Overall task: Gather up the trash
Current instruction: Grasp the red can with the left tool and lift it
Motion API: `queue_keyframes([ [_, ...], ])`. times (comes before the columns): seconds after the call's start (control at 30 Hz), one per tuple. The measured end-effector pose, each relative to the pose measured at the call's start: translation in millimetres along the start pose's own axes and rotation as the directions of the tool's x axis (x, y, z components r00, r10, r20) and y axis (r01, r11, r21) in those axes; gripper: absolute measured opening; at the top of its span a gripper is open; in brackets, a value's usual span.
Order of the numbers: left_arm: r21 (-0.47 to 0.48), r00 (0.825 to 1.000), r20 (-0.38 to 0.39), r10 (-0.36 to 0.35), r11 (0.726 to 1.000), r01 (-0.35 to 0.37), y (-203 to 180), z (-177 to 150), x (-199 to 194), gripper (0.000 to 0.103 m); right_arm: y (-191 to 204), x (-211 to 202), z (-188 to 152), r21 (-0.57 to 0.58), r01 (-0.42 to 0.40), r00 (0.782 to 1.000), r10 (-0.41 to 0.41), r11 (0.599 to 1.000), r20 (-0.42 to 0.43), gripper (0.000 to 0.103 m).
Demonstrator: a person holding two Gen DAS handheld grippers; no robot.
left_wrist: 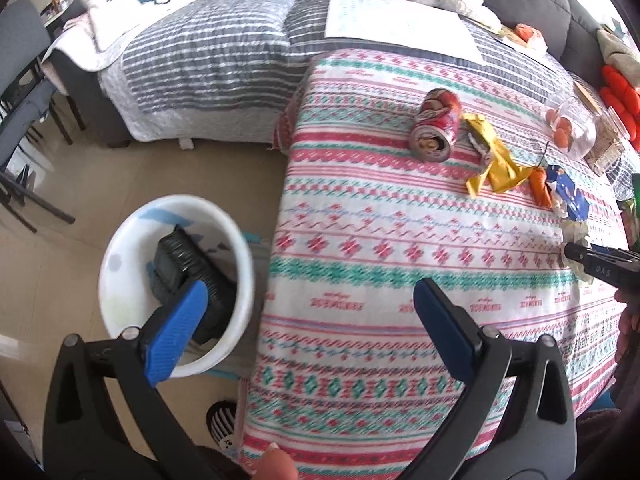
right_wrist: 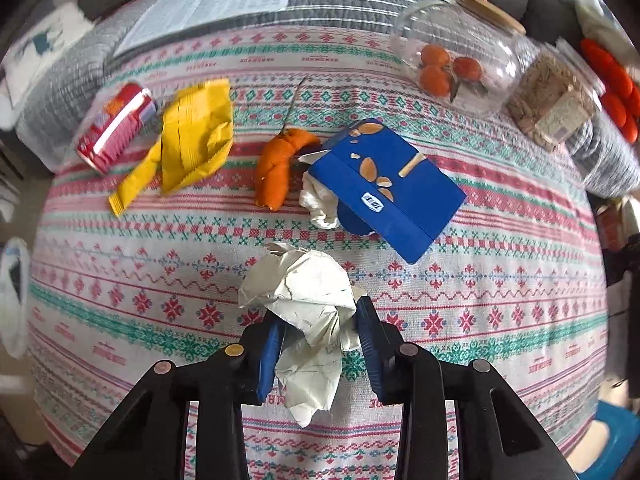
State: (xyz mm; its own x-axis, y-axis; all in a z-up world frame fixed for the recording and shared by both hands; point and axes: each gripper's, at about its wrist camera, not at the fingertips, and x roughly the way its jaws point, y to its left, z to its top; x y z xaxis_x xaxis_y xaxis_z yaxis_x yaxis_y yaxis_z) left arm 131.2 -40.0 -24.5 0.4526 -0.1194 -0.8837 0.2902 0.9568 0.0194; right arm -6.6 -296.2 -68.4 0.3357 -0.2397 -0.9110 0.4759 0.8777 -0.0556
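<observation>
Crumpled paper (right_wrist: pixel 308 300) pinched by steeply down-tilted right gripper (right_wrist: pixel 320 332), seemingly.

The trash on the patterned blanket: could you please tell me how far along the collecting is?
Done: the white bin on the floor already holds a dark object. In hand: the right gripper is shut on a crumpled white paper, while the left gripper is open and empty. Left on the blanket: the red can, yellow wrapper, orange peel and blue carton.
</observation>
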Motion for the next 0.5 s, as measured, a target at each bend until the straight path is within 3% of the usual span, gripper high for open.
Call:
queue_keyframes([
  [0.1,0.011,1.000,-0.011,-0.009,1.000,0.009,-15,10,10,0.102,-20,-12,1,0.055,-0.081,0.996,0.080,0.995,0.026,0.035],
  [0.27,0.040,1.000,0.013,-0.015,0.999,0.014,-42,33,19,0.102,-46,-32,-1,0.108,-0.147,0.987,0.139,0.983,0.080,0.035],
  [0.5,-0.002,0.994,-0.016,-0.110,0.994,0.110,-68,72,53,0.102,-81,-40,3,0.192,-0.201,0.977,0.182,0.961,0.113,0.035],
])
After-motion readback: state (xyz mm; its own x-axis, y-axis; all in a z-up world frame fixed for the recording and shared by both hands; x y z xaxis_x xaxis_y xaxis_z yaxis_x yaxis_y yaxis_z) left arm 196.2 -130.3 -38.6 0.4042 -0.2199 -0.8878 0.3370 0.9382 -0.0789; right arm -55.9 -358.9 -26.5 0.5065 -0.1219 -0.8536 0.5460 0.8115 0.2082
